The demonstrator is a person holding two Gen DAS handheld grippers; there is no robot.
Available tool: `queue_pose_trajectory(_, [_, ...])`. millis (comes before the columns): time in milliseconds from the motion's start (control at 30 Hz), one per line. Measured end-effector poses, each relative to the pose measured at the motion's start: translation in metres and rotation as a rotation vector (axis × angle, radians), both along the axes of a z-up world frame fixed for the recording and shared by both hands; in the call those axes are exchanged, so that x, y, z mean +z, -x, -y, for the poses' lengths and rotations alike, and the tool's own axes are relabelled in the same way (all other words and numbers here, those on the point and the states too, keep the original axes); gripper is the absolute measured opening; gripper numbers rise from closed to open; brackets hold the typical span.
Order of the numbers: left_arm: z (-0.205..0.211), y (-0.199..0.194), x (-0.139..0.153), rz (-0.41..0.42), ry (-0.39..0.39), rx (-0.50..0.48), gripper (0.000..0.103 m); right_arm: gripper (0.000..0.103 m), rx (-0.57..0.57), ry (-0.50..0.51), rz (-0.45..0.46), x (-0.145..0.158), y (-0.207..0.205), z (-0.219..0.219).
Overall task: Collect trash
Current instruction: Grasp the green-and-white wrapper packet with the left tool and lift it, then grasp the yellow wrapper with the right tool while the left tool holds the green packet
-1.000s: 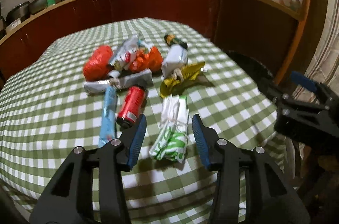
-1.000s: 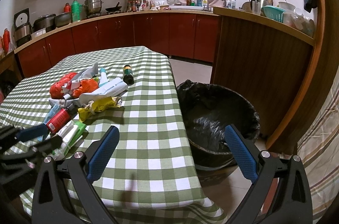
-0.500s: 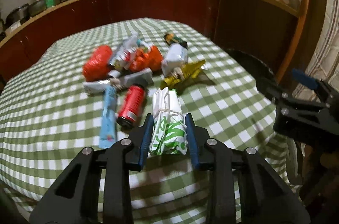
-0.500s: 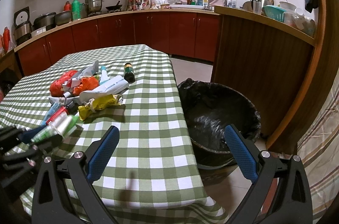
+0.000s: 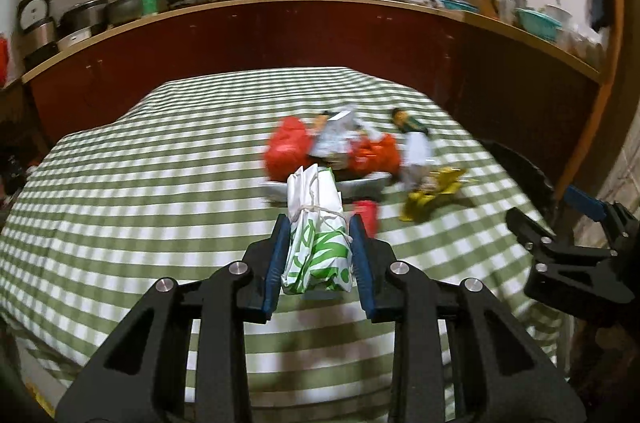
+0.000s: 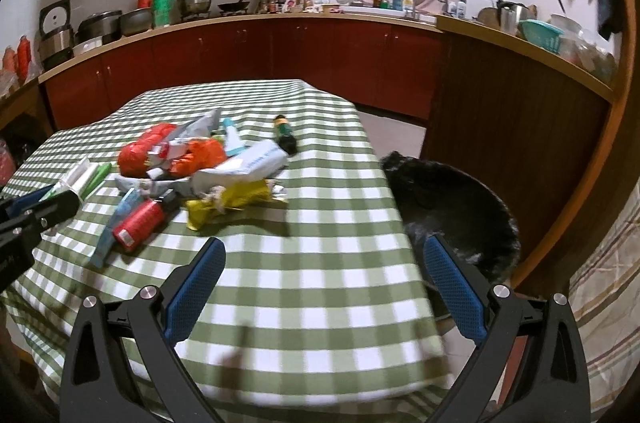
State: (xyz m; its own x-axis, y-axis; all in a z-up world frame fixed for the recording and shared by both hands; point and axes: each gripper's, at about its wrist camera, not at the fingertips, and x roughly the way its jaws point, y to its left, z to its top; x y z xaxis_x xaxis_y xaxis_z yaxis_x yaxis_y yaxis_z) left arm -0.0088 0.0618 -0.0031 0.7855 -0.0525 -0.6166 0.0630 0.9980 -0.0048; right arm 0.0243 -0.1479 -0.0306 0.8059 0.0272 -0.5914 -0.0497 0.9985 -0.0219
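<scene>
The white-and-green packet (image 5: 318,247) is pinched between the left gripper's (image 5: 318,255) jaws, lifted clear of the checked table (image 5: 160,183), likely for carrying to the one black-lined bin (image 6: 452,207). Beyond the jaws lie roughly eight more scraps (image 5: 348,159); the right gripper (image 6: 324,287) hangs spread and empty, the bin just past its right jaw.

The right tool (image 6: 322,293) is wide open over the checked counter (image 6: 304,287). Trash lies in a pile (image 6: 192,175). A black bin (image 6: 460,215) stands beside the counter.
</scene>
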Motion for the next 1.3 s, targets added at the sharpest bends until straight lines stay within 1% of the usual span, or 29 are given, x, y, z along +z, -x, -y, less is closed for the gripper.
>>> queue_pose_trajectory(267, [-0.053, -0.001, 0.000, 0.004, -0.027, 0.117, 0.030, 0.096, 0.065, 0.042, 0.015, 0.004, -0.014, -0.042])
queue_pose_trajectory(333, [-0.066, -0.003, 0.002, 0.013, -0.034, 0.145, 0.030, 0.096, 0.063, 0.051, 0.017, 0.005, -0.022, -0.046])
queue_pose_trajectory(433, [-0.081, -0.005, 0.004, 0.021, -0.038, 0.179, 0.030, 0.096, 0.038, 0.035, -0.017, 0.004, -0.037, -0.046])
queue_pose_trajectory(567, [-0.096, -0.011, 0.002, 0.014, -0.039, 0.212, 0.030, 0.096, 0.049, 0.002, -0.053, -0.001, -0.051, -0.051])
queue_pose_trajectory(667, [-0.100, -0.016, 0.001, 0.007, -0.040, 0.223, 0.030, 0.096, 0.076, 0.023, -0.078, -0.008, -0.056, -0.060])
queue_pose_trajectory(767, [-0.099, -0.021, -0.002, 0.003, -0.042, 0.224, 0.030, 0.096, 0.068, 0.058, -0.104, -0.016, -0.062, -0.063])
queue_pose_trajectory(867, [-0.095, -0.026, -0.006, -0.008, -0.038, 0.216, 0.030, 0.096, 0.060, 0.047, -0.134, -0.022, -0.067, -0.058])
queue_pose_trajectory(967, [-0.091, -0.028, -0.009, -0.014, -0.036, 0.206, 0.030, 0.096, 0.064, 0.024, -0.148, -0.021, -0.068, -0.052])
queue_pose_trajectory(1033, [-0.087, -0.030, -0.010, -0.015, -0.035, 0.198, 0.030, 0.093, 0.069, 0.040, -0.138, -0.020, -0.066, -0.053])
queue_pose_trajectory(1067, [-0.086, -0.030, -0.010, -0.014, -0.036, 0.195, 0.030, 0.079, 0.075, 0.047, -0.136, -0.019, -0.065, -0.054])
queue_pose_trajectory(1100, [-0.084, -0.030, -0.011, -0.014, -0.037, 0.192, 0.030, 0.057, 0.086, 0.048, -0.139, -0.020, -0.066, -0.055])
queue_pose_trajectory(1133, [-0.081, -0.031, -0.011, -0.014, -0.037, 0.188, 0.030, 0.051, 0.090, 0.047, -0.157, -0.021, -0.065, -0.055])
queue_pose_trajectory(1200, [-0.077, -0.030, -0.011, -0.013, -0.036, 0.183, 0.030, 0.051, 0.096, 0.019, -0.159, -0.021, -0.064, -0.051])
queue_pose_trajectory(1300, [-0.073, -0.030, -0.011, -0.015, -0.035, 0.178, 0.030, 0.051, 0.094, 0.018, -0.159, -0.022, -0.064, -0.050])
